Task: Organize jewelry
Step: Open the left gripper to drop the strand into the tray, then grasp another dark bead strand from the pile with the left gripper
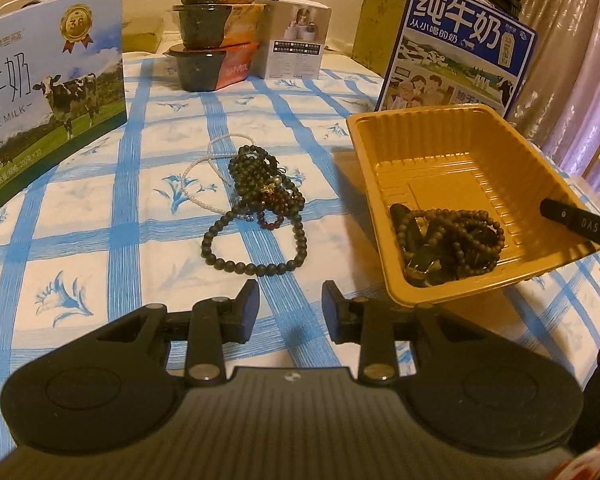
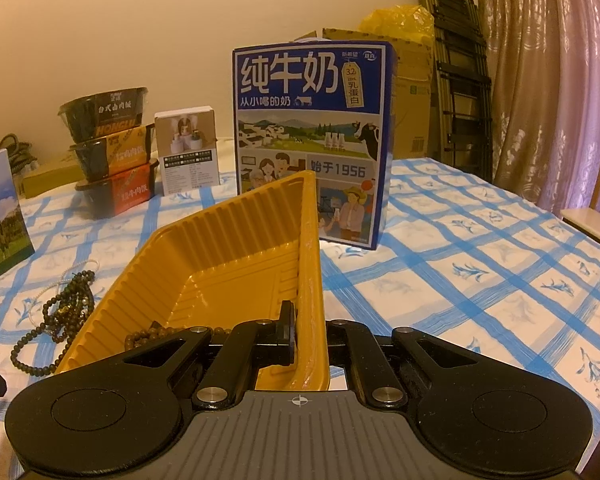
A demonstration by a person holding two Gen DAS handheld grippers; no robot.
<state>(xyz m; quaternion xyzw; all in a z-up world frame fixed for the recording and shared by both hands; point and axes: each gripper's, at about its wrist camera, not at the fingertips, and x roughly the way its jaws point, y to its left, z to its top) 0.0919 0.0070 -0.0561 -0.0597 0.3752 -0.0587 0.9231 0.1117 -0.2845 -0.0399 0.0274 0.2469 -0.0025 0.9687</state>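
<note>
While limp and light, beads (image 1: 256,204) tangle; best pinched at near loop. Left claw (image 1: 287,304) released, empty. Right claw (image 2: 310,336) clenched on tray (image 2: 228,232) rim.

A blue-checked tablecloth (image 2: 480,264) is spread over the table. A blue milk carton (image 2: 312,140) is stood upright at the back. Three meal bowls (image 2: 112,152) are stacked left of it, a small white box (image 2: 190,148) set between. A cow-print milk box (image 1: 48,92) is seen far left. Curtains (image 2: 548,80) are hung at right.
</note>
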